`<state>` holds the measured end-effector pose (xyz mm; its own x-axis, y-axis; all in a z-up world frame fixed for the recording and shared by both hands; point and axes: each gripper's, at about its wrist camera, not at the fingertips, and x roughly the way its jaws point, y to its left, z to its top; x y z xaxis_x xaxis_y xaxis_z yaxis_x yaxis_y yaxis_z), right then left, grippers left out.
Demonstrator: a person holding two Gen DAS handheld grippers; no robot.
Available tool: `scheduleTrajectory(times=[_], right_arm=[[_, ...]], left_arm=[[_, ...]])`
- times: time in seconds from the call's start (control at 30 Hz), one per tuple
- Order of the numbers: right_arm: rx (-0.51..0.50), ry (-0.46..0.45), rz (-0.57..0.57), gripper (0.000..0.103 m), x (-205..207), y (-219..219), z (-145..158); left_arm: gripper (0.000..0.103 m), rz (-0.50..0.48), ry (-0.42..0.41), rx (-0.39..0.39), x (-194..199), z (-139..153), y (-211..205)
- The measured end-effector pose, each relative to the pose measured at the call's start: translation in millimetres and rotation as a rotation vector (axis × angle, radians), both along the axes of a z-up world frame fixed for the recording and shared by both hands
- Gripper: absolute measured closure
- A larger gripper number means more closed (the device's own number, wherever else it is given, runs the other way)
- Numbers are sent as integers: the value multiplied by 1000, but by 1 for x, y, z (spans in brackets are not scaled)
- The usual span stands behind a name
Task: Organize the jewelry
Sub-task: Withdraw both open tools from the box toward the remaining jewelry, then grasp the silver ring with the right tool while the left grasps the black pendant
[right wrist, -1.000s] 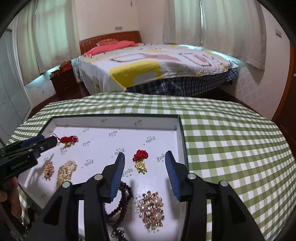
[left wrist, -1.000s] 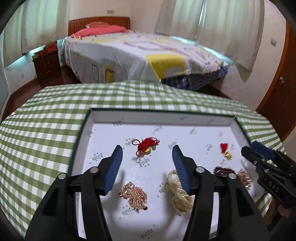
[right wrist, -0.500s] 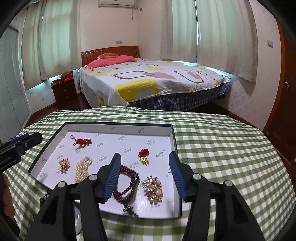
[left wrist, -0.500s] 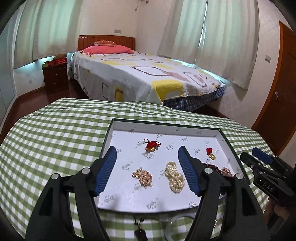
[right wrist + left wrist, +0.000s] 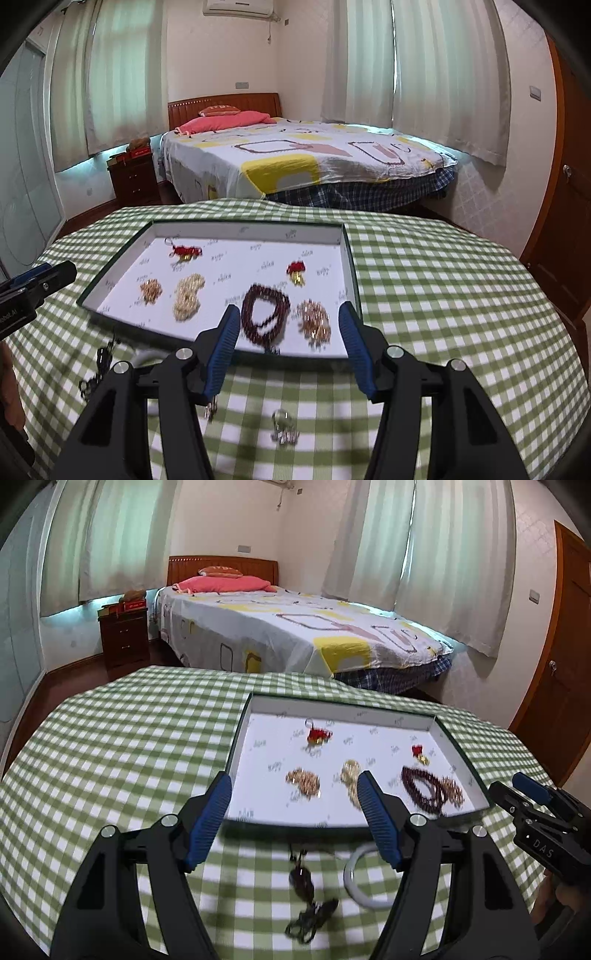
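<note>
A shallow white tray lies on the green checked table. In it are two red charms, a gold chain, a pearl strand, dark red beads and a gold brooch. On the cloth in front of the tray lie a dark pendant necklace, a pale bangle and a small silver piece. My left gripper and right gripper are open and empty, held above the tray's near edge.
A bed with a patterned cover stands behind the table, with a dark nightstand to its left. A wooden door is at the right. The table's round edge falls away on the right.
Both grippers have pulled back and up from over the tray. The loose jewelry on the cloth in front of the tray has come into view.
</note>
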<state>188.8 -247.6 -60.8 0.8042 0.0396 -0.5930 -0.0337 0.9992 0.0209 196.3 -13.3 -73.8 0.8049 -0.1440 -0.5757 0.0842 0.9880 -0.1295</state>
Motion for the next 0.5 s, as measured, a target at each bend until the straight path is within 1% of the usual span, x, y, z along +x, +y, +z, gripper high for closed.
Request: scheduleTrajectory(times=[0.17,0.37,0.5], right_arm=[[10,39,-8,48,-14,-3,-15],[-7,96,2,48,-26,1,-35],[9,140,-6,48,-26,-2,-47]], left_arm=[[34,10,26,2,-19,-14,3],[34,3,84,11,-34,-34,3],[34,4,127,12,-38,-48,4]])
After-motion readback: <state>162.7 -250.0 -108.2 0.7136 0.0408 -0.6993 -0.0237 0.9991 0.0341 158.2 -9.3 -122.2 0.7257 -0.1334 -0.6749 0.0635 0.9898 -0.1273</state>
